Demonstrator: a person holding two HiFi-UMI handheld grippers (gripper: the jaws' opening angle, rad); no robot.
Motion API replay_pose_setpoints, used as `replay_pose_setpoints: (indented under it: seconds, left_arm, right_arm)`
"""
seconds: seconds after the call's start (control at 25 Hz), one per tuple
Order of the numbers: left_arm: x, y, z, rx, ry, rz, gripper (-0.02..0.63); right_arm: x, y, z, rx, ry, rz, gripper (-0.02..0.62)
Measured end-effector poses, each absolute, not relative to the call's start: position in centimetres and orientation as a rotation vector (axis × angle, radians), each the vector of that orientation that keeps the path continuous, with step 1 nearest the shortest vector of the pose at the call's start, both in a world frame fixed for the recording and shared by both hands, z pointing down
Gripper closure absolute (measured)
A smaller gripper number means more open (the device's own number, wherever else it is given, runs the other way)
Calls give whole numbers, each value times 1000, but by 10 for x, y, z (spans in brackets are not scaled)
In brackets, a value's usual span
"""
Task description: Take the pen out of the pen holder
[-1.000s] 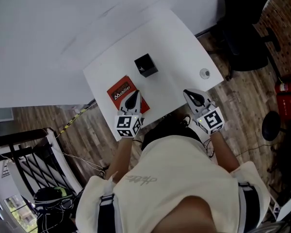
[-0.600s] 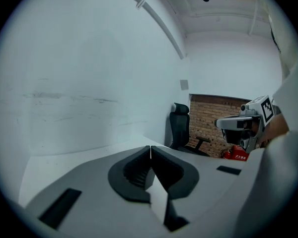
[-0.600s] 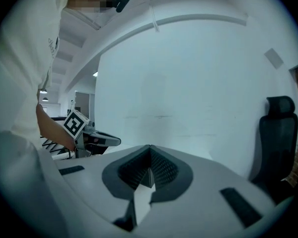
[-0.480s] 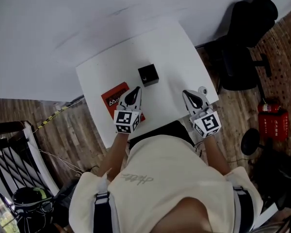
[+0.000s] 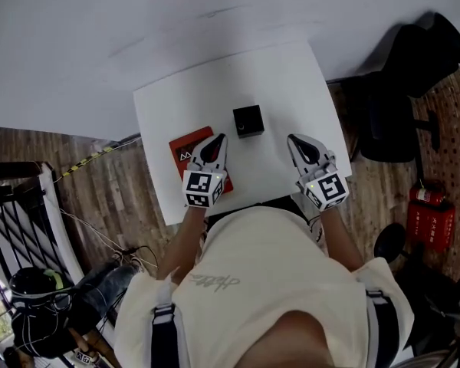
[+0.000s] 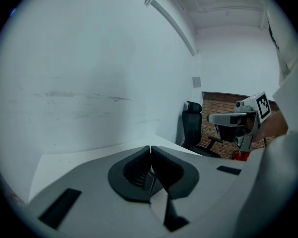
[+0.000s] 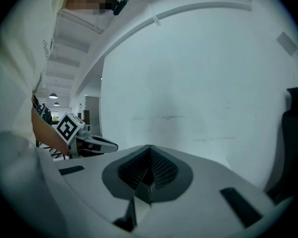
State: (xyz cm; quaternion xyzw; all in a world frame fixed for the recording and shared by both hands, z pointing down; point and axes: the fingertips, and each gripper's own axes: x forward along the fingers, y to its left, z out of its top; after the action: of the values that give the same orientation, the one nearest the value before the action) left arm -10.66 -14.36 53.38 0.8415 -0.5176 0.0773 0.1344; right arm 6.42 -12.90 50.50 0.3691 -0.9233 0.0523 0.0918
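Since the pen holder (image 5: 248, 120) is what we must reach, we start there: it is a small black square box standing on the white table (image 5: 176, 102), roughly midway across. Of the pen itself we can make out nothing from above. The box's top reads as one dark square, so we only judge that a pen in it would stand upright and need lifting straight up. The holder lies farther out than both pairs of jaws and between them: far and a little right of the left gripper (image 5: 217, 139), far and left of the right gripper (image 5: 294, 139). The left one looks the nearer, though neither touches the box. Both point across the table toward the far wall, and neither gripper view shows the holder. In each gripper view the jaws are pressed together with nothing between them, so we judge that whichever goes in must first part its jaws. Under the left gripper lies a red booklet (image 5: 185, 150), near and left of the holder. Off the table's right edge stands a black office chair (image 5: 387, 121).
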Motion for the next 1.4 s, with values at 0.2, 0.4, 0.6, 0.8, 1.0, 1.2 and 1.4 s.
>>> replay_pose_setpoints:
  seconds: [0.2,0.4,0.6,0.8,1.0,1.2,1.4]
  left_arm:
    - [-95,-150,531,2433,-1513,266,586]
    - [-88,-154,541,2399,-1499,279,586]
    - [-83,-160,555,2370,-1490,284,584]
    - [-76,-167,565,2359,-1462,305,510]
    - [-69,-169,574,2367,-1441,351,499]
    - [-67,-177,590,2362,-1414,401,482]
    - [-63,-185,606,2364,-1382,431,479]
  right_arm:
    - [69,-154,507,1019,-2782,158,588]
    - [71,-164,518,980,-2791,195,588]
    - [77,-166,532,958,-2781,239,588]
    - [86,-167,538,952,-2763,258,588]
    - [94,-166,543,973,-2752,289,588]
    - [95,-161,548,970,-2746,303,588]
    - [101,-158,553,987,-2726,319,588]
